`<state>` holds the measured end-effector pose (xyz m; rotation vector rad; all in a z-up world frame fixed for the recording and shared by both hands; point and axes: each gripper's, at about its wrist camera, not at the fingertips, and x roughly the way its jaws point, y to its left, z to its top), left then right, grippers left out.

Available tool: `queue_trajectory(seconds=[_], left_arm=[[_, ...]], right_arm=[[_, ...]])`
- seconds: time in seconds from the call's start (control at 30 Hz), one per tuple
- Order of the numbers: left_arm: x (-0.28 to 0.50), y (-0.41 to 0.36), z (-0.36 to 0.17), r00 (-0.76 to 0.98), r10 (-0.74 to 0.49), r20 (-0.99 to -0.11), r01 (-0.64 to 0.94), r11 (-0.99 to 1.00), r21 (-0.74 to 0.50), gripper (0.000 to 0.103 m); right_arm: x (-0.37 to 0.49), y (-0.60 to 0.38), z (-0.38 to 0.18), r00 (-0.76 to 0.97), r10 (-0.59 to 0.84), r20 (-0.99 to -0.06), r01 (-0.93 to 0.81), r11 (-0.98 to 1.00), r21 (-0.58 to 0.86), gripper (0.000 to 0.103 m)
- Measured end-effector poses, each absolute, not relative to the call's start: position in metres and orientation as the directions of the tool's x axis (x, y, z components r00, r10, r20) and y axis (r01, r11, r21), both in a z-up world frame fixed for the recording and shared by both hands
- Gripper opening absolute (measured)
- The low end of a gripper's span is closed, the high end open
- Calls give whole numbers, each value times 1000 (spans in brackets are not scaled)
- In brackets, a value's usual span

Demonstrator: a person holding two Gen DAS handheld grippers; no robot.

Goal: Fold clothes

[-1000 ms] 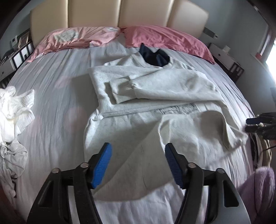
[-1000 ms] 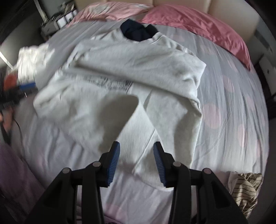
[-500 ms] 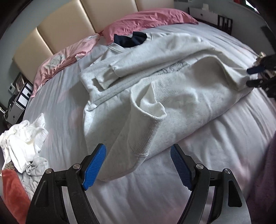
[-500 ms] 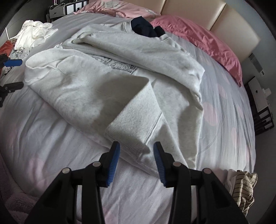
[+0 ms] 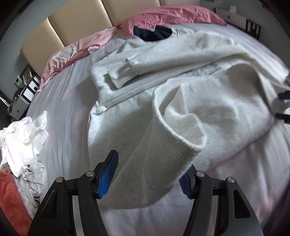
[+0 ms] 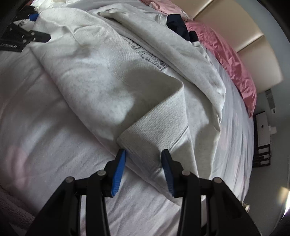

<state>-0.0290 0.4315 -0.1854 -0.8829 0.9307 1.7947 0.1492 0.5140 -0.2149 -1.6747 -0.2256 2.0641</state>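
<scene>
Surface: a bed (image 5: 63, 109) spread with a pale sheet is seen, faint pink patches showing on it
Room: a beige padded headboard (image 5: 76, 21) and pink pillows (image 5: 172, 14) are seen at the far end; shelving (image 6: 262, 145) is set beside the bed
Other laundry: a white heap (image 5: 21, 138) is left near the bed's edge, a dark garment (image 5: 154, 32) by the pillows
Sweatshirt (image 5: 199, 87): laid across the middle of the bed, light grey, sleeves folded over the chest (a dark print partly covered), ribbed hem lifted into a curl
Left gripper (image 5: 146, 174): jaws held wide apart, hem corner lying between them
Right gripper (image 6: 143, 170): jaws held apart around the other hem corner, not clamped
</scene>
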Motion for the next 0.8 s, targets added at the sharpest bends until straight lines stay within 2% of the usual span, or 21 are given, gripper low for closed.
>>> queue_trajectory(seconds=[0.13,0.23,0.3,0.33,0.47,0.6,0.67,0.8], left_arm=[[-36,436,-194,-307,358,-882,-926,-326,190,63],[-41,439,-194,-312,347,-885,-913,-368,178,63],[-44,439,-190,-327,361,-873,-905,-387,179,63],[-45,439,-189,-333,364,-870,-903,-390,182,63],[-45,441,-189,-345,363,-865,-899,-392,194,63],[-49,443,-191,-342,366,-865,-900,-392,190,63],[-49,444,-191,-348,371,-861,-899,-394,194,63],[-51,444,-192,-334,380,-863,-903,-392,176,63]], right_arm=[[141,506,-234,-92,529,-844,-168,-843,-511,41],[139,507,-232,-109,564,-819,-171,-822,-543,38],[141,516,-223,-124,569,-813,-224,-814,-535,26],[145,525,-216,-128,585,-801,-279,-796,-536,24],[165,569,-191,-193,519,-833,-492,-785,-376,23],[180,605,-191,-263,376,-889,-584,-795,-164,24],[182,612,-194,-262,351,-899,-598,-790,-134,25],[181,590,-194,-257,373,-891,-575,-800,-169,26]])
